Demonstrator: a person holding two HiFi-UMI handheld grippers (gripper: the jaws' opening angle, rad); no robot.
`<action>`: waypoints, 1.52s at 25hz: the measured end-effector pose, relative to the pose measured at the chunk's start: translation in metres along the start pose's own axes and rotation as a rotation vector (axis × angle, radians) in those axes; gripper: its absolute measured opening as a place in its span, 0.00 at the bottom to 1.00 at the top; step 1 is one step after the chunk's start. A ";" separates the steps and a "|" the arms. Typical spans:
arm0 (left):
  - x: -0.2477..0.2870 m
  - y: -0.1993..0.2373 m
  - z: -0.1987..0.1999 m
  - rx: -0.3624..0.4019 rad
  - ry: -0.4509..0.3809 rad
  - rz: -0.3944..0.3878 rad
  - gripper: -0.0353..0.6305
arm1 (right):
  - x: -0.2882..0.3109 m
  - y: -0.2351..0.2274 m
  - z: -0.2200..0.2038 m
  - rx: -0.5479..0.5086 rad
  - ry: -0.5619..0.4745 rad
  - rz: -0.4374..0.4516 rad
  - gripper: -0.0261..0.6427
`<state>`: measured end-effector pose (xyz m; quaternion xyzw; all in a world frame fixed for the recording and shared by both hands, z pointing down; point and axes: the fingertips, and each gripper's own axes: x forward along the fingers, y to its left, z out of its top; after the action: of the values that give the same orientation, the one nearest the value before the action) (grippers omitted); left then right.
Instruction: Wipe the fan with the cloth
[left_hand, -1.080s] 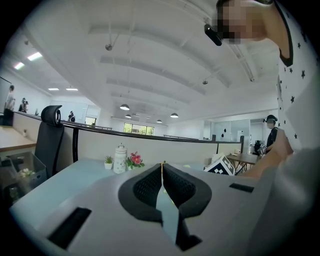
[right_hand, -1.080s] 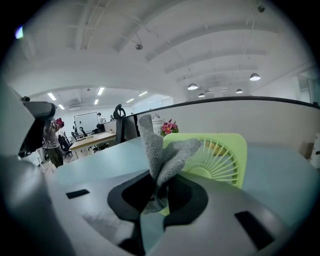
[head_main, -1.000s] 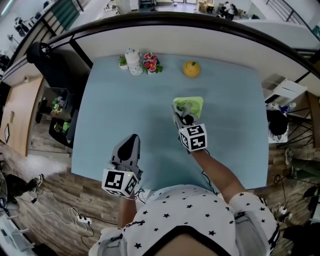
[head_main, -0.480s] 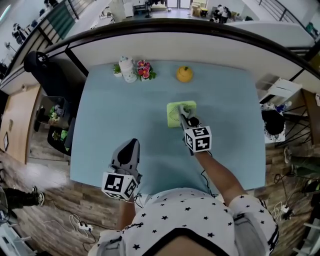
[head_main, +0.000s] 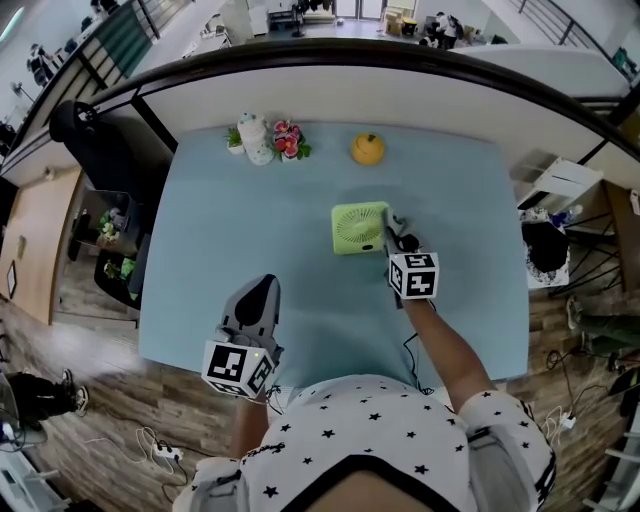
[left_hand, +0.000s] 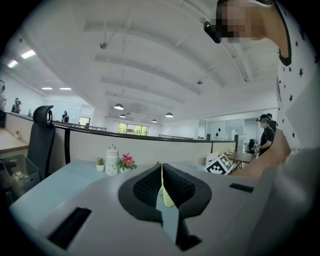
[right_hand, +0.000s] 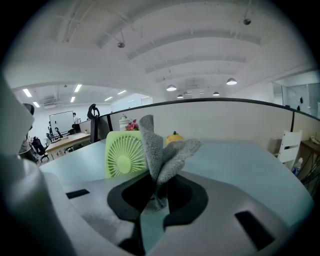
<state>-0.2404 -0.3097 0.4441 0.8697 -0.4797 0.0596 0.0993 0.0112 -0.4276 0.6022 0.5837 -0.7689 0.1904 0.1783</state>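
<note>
Now my right claw (head_main: 394, 232) pinches the gray cloth (right_hand: 161, 147) just right of the green fan (head_main: 358, 227) on the bench (head_main: 230, 230), ready to rub it, while my empty left claw (head_main: 260, 290) rests pressed together near me.

Bright, even light from ceiling lamps (right_hand: 231, 81); soft shadows; strong fisheye bending and dark corners; near foreground blurred.
</note>
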 end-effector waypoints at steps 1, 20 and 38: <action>0.000 0.000 0.000 -0.001 0.000 0.001 0.10 | 0.000 -0.001 -0.002 0.001 0.005 -0.003 0.10; -0.006 -0.002 -0.004 -0.010 -0.004 0.006 0.10 | -0.010 0.056 0.019 -0.065 -0.090 0.123 0.11; -0.020 0.017 -0.010 -0.025 0.014 0.070 0.10 | 0.027 0.124 -0.022 -0.132 0.033 0.247 0.11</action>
<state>-0.2651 -0.2999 0.4517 0.8505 -0.5101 0.0632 0.1114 -0.1148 -0.4085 0.6245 0.4684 -0.8427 0.1697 0.2040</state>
